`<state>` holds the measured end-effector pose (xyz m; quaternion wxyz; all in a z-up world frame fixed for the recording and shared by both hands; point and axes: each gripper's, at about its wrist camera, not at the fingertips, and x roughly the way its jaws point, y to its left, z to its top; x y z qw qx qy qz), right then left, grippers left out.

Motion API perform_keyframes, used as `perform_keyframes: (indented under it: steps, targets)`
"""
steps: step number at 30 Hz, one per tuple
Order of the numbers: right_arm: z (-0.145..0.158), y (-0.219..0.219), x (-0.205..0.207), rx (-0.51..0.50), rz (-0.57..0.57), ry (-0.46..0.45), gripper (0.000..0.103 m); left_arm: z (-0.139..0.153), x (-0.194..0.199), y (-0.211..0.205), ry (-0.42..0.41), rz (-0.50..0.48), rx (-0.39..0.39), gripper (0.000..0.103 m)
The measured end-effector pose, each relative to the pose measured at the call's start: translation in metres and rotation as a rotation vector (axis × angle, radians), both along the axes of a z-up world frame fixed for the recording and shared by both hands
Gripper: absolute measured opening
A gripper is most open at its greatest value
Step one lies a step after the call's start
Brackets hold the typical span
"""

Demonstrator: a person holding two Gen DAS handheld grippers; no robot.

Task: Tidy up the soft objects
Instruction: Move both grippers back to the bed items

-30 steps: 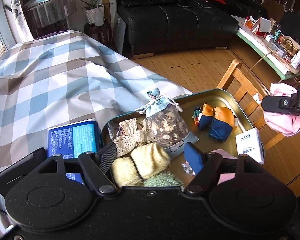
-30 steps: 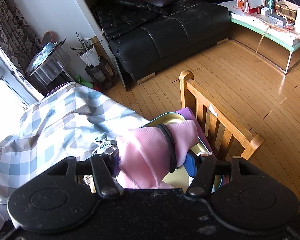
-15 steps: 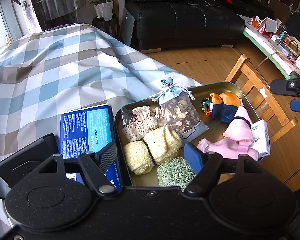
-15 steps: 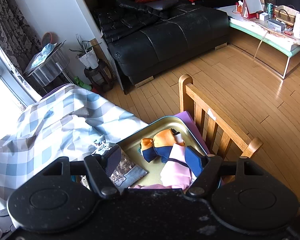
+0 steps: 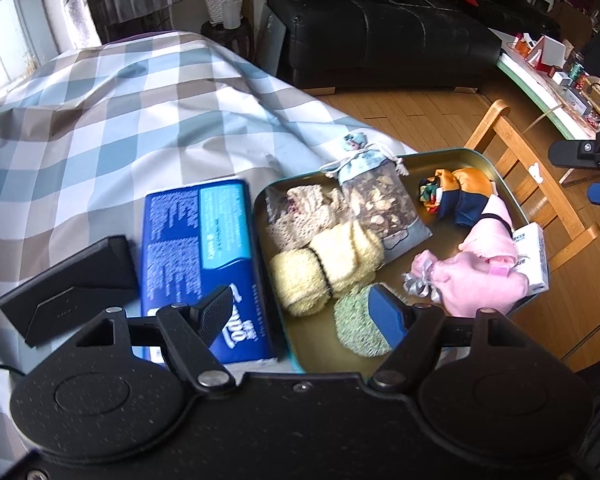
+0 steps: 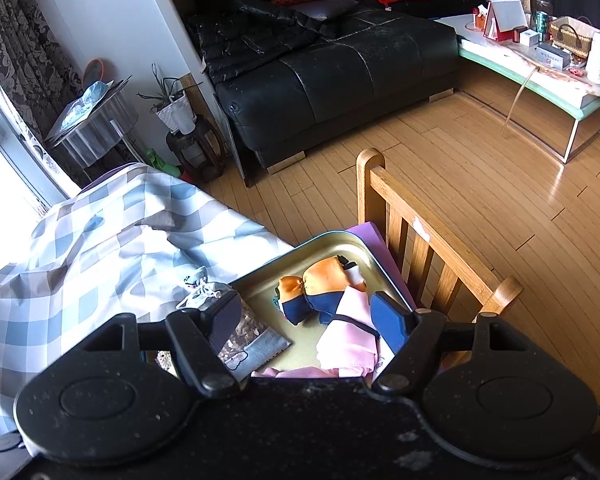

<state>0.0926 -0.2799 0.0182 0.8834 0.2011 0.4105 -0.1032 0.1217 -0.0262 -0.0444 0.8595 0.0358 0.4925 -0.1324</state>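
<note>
A gold metal tray [image 5: 496, 176] holds several soft things: a lace piece [image 5: 300, 212], two yellow rolls [image 5: 324, 268], a green roll [image 5: 352, 328], a sachet of dried petals [image 5: 380, 208], an orange and navy pouch [image 5: 464, 196] and a pink cloth [image 5: 480, 276] with a dark band. My left gripper [image 5: 300, 312] hangs open over the tray's near left edge, holding nothing. My right gripper [image 6: 307, 318] stands open above the tray [image 6: 332, 236], with the pink cloth [image 6: 348, 340] lying loose below it beside the pouch [image 6: 320, 288].
A blue tissue pack [image 5: 200, 260] and a black box [image 5: 68, 280] lie left of the tray on the checked cloth [image 5: 140, 120]. A small white box [image 5: 534, 256] leans at the tray's right rim. A wooden chair back [image 6: 420, 240] stands just right of the tray.
My right gripper let go of the pink cloth, which dropped into the tray's right side, and its jaws widened. My left gripper drifted left, bringing the tissue pack and black box further into view.
</note>
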Motion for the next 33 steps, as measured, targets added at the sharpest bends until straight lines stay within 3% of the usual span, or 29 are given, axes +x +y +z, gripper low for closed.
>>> perform_keyframes:
  steps: [7, 14, 21, 27, 33]
  targets:
    - [0.0, 0.006, 0.001, -0.044, 0.017, 0.009, 0.072, -0.001, -0.017, 0.043, 0.01, 0.075, 0.026, 0.07]
    - [0.0, 0.014, 0.0, -0.1, 0.028, 0.008, 0.073, 0.003, -0.026, 0.116, -0.001, 0.209, 0.081, 0.07]
    - [0.004, 0.039, -0.006, -0.232, 0.077, -0.034, 0.078, 0.0, -0.027, 0.192, 0.001, 0.365, 0.143, 0.07]
    - [-0.002, 0.073, -0.017, -0.299, 0.185, -0.045, 0.078, -0.008, -0.028, 0.241, 0.019, 0.473, 0.122, 0.07]
    - [-0.01, 0.112, -0.038, -0.299, 0.302, -0.073, 0.079, -0.027, -0.029, 0.258, 0.064, 0.492, 0.074, 0.071]
